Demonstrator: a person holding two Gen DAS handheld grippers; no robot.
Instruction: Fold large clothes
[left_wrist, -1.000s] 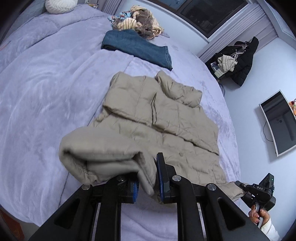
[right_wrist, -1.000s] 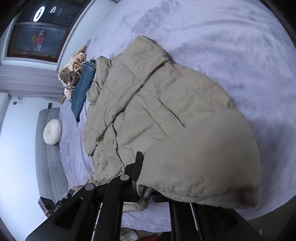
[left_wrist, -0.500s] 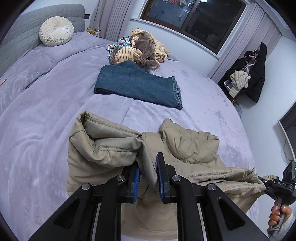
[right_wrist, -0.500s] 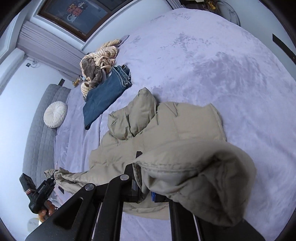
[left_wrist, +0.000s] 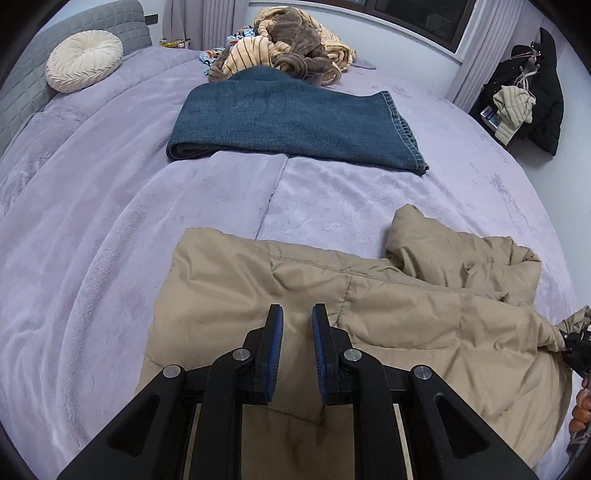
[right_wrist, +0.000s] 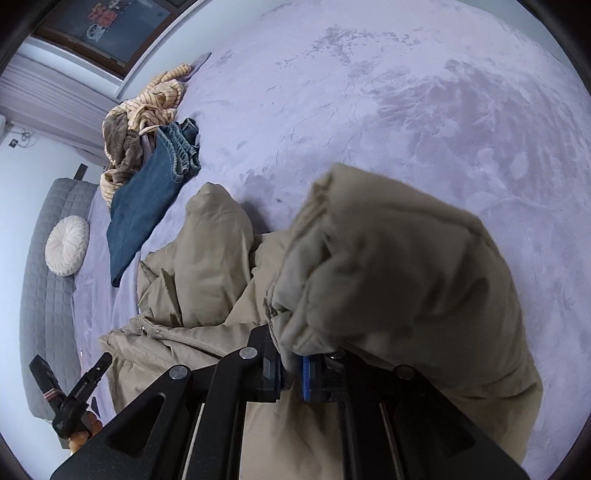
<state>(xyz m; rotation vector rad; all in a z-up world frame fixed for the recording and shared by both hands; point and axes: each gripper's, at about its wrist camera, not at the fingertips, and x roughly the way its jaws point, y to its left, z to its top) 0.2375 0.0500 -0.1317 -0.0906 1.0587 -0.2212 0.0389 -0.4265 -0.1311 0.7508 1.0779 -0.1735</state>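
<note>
Both claws are carrying the tan jacket (left_wrist: 369, 306) up the purple bed (left_wrist: 110, 221), doubling it over. My left claw (left_wrist: 297, 317) is showing a narrow, seemingly empty gap; my right claw (right_wrist: 291, 365) is clamping a bunched jacket corner at lower centre.

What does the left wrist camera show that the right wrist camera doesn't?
Only the left wrist view: a black coat hanging by the wall at upper right, with a pale garment draped over it.

Only the right wrist view: a thick bunch of the beige jacket heaped over the right gripper, hiding most of its jaws.

Both: the jacket spread on the purple bed cover, the folded jeans, the round white cushion and the pile of clothes behind the jeans.
</note>
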